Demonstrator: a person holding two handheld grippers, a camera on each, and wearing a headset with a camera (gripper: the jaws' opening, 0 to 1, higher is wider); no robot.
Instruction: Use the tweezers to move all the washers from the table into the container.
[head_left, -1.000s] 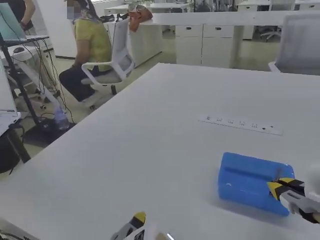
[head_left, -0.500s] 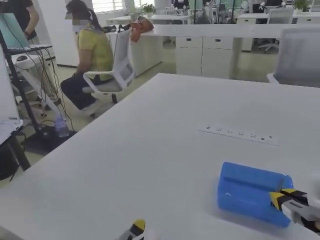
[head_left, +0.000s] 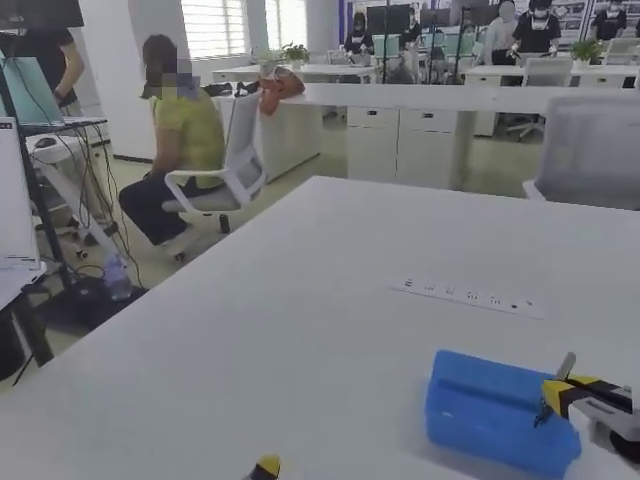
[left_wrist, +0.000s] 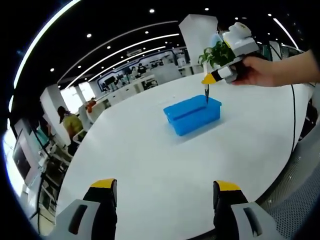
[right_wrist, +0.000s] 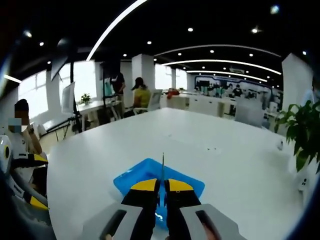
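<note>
A blue container (head_left: 490, 415) sits on the white table (head_left: 300, 330) at the near right. My right gripper (head_left: 556, 394) hovers at the container's right end, shut on thin metal tweezers (head_left: 566, 368). In the left gripper view a hand holds the right gripper (left_wrist: 220, 75) with the tweezers (left_wrist: 206, 93) pointing down over the blue container (left_wrist: 192, 114). In the right gripper view the right gripper (right_wrist: 162, 185) clamps the tweezers (right_wrist: 162, 165) above the container (right_wrist: 132, 179). My left gripper (left_wrist: 165, 187) is open and holds nothing, low over bare table; one of its yellow fingertips (head_left: 265, 467) shows near the table's front edge.
A power strip (head_left: 468, 297) lies on the table beyond the container. A person sits on a white chair (head_left: 225, 165) off the table's far left corner. More desks and people stand at the back. A potted plant (right_wrist: 300, 135) stands at the right.
The head camera has tilted up, showing more of the room. The right gripper stays at the container's right end and the tweezers now show above it. The left gripper sits lower in view.
</note>
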